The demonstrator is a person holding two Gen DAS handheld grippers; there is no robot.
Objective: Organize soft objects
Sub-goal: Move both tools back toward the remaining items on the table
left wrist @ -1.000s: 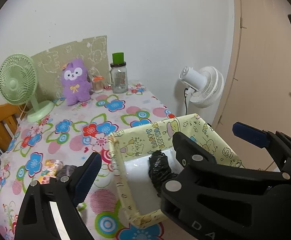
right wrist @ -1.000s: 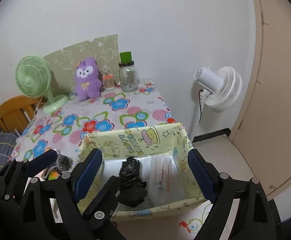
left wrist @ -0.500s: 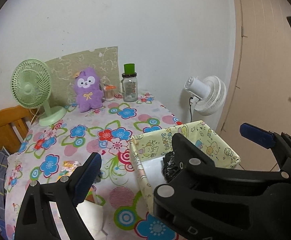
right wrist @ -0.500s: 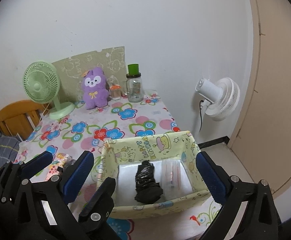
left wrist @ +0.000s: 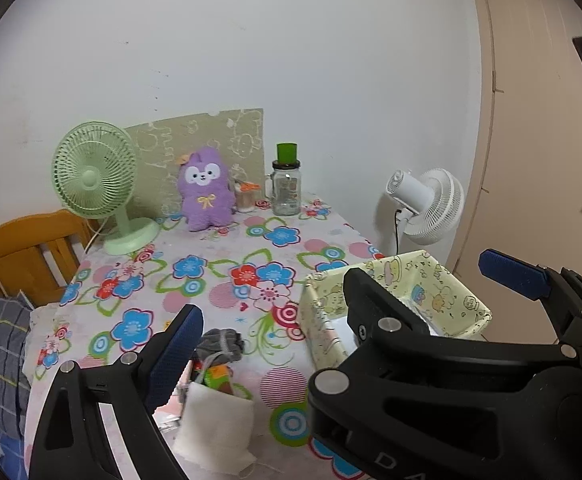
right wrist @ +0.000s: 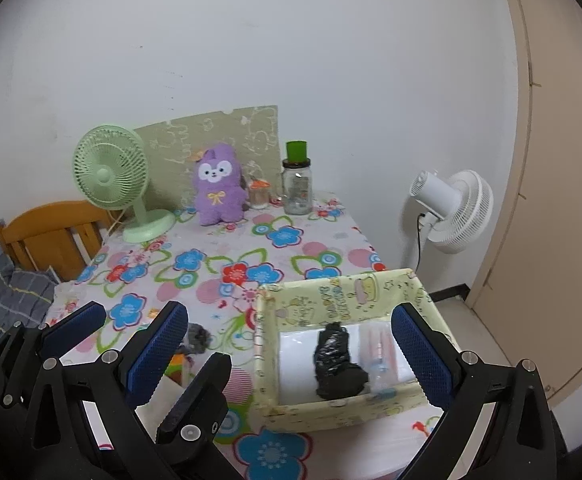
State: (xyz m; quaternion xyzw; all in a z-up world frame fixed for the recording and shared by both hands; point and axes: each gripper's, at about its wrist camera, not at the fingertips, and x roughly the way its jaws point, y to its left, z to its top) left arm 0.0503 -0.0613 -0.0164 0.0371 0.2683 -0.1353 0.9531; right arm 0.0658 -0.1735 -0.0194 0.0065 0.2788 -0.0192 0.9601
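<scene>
Yellow cartoon-print box [right wrist: 333, 308] at near right corner of floral table [right wrist: 251, 248]; taken as landmark. Inside box: black crumpled bundle [right wrist: 337, 360], long axis running from near wall toward far wall, wider end nearest camera; clear plastic packet [right wrist: 379, 354] just right of it, lying parallel.

Left of box, on table: grey soft item [left wrist: 221, 346], lumpy, no clear long axis; white cloth [left wrist: 215, 424] nearer the camera than it, upper edge touching a small colourful item [left wrist: 219, 376] between the two.

Left tongs [left wrist: 343, 300] spread wide, nothing between, hovering above table left of box. Right tongs [right wrist: 287, 344] spread wide, nothing held, straddling box from above.

Far beyond box, against wall: purple plush [right wrist: 219, 190] upright, face toward camera; green fan [right wrist: 111, 174] to its left.
</scene>
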